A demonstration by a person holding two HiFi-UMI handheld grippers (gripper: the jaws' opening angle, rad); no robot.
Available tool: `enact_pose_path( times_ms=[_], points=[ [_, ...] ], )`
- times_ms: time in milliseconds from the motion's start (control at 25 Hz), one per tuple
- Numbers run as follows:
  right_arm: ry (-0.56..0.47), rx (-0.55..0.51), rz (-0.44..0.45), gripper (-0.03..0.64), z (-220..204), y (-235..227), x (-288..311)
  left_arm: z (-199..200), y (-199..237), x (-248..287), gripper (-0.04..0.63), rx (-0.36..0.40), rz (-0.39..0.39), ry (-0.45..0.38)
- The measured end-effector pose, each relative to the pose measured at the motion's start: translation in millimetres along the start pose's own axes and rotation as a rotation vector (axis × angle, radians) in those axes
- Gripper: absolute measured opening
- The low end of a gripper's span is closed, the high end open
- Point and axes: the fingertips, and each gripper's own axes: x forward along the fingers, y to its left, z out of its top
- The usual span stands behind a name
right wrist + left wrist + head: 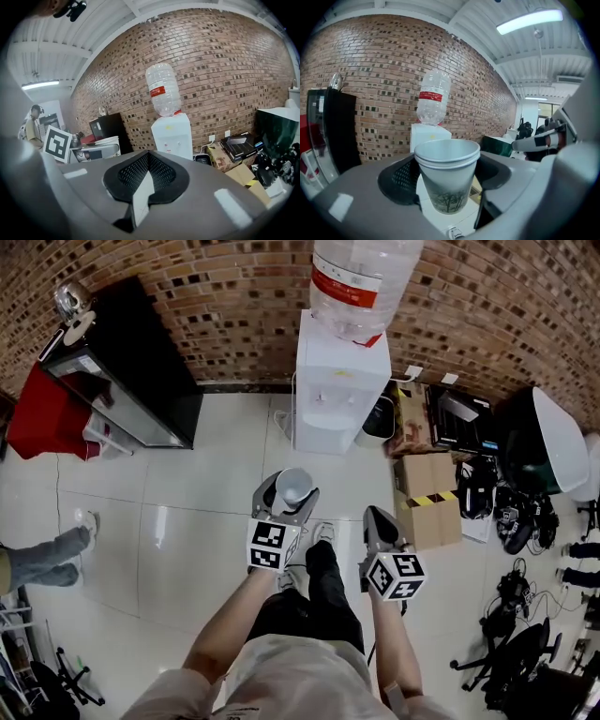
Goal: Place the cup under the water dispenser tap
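Observation:
A white paper cup (293, 487) with a dark tree print stands upright between the jaws of my left gripper (287, 502), which is shut on it. In the left gripper view the cup (447, 164) fills the middle, its rim doubled like two nested cups. The white water dispenser (337, 390) with its clear bottle (361, 277) stands against the brick wall, some way ahead of the cup across the tiled floor. My right gripper (380, 524) hangs to the right of the left one, shut with nothing in it; its pads (140, 176) meet. The dispenser (172, 135) shows ahead of it.
A black cabinet (131, 362) stands left of the dispenser. Cardboard boxes (427, 498) and dark equipment (525, 512) crowd the floor to its right. Someone's legs (47, 554) are at the left edge. White floor tiles (216, 474) lie between me and the dispenser.

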Motion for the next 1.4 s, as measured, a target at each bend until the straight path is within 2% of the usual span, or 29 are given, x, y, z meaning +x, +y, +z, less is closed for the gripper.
enact_pose_path(
  times_ms=[240,480,840,1200,1280,1400],
  points=[
    [-0.03,0.043,-0.004,0.0,-1,-56,69,-28,31,85,0.353,0.07,0.046,-0.006],
    [0.002,0.025,0.004,0.0,-18,-111,141,-75,61,190,0.353,0.119,0.071,0.004],
    [0.021,0.001,0.025,0.001,-52,-175,216,-159,113,321,0.354,0.122,0.118,0.045],
    [-0.03,0.031,0.041,0.0,-76,-209,259,-218,146,401,0.354,0.152,0.116,0.071],
    [-0.029,0.026,0.037,0.0,-84,-215,264,-224,149,412,0.354,0.154,0.111,0.053],
    [-0.027,0.043,0.023,0.001,-95,-226,267,-223,154,422,0.354,0.152,0.12,-0.015]
  ],
)
